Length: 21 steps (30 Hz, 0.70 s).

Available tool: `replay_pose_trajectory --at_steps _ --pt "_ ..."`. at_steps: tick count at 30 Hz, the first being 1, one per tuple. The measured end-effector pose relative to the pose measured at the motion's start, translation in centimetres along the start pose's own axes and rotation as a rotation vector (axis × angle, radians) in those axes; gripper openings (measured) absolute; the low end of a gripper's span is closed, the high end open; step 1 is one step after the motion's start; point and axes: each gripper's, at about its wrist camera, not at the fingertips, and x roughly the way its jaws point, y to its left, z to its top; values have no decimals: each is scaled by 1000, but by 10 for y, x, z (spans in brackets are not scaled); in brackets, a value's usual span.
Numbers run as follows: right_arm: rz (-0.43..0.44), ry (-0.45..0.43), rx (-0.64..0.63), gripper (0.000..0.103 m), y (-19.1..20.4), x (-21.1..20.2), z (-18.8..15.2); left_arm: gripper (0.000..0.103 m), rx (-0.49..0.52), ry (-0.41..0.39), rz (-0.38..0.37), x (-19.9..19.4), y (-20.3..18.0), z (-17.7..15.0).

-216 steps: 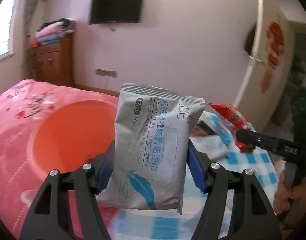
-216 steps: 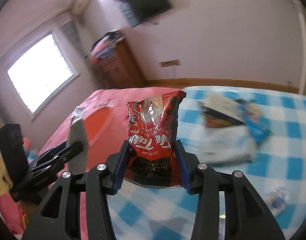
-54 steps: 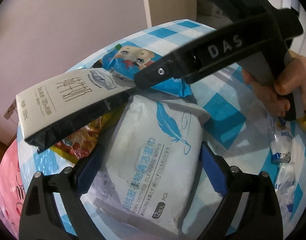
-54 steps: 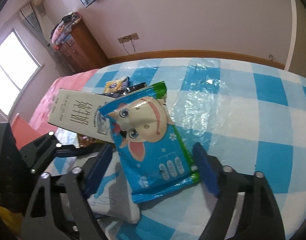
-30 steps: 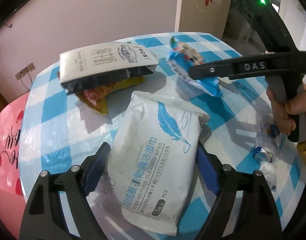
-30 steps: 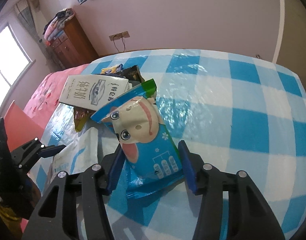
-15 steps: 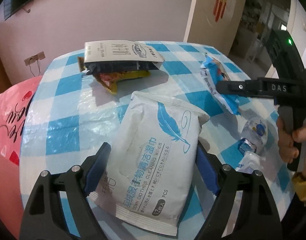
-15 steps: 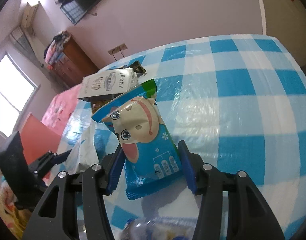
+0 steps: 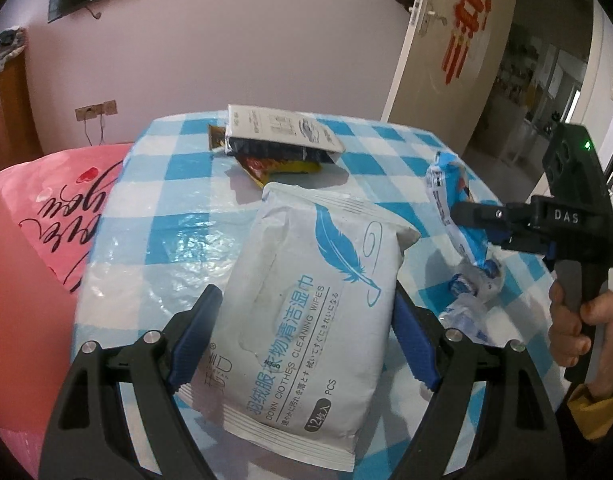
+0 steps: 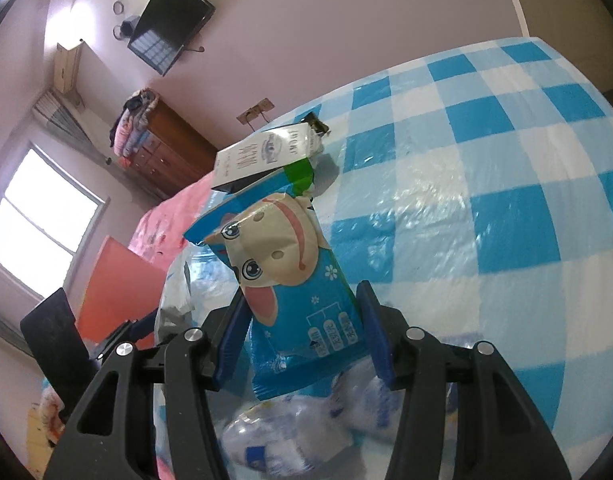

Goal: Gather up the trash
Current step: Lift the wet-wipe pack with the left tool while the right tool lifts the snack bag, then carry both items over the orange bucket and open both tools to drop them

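Left gripper (image 9: 306,344) clamps a white pack of clothes-cleaning wipes (image 9: 306,320) between wide-set jaws, lifted for binning. To its right, the right gripper (image 10: 302,336) pinches a blue cartoon snack packet (image 10: 294,280), raised above crushed bottles (image 10: 306,432).

Matte black forked plastic left gripper (image 9: 306,344), blue ribbed pads (image 9: 196,338) and silver screws are seen; white "DAS" lettering and a green light are carried on the identical black right gripper (image 9: 462,214); a mustard-yellow sleeve cuff (image 9: 586,412) is worn.
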Motion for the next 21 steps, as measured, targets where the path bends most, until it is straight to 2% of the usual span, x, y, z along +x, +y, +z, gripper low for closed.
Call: replay_pose_trajectory --at_steps 13,21 --pt "31 11 -41 54 50 -17 -19 83 -54 -92 18 -66 7 -4" --pt "139 45 -105 54 113 -10 -12 83 -104 -194 76 -123 29 3"
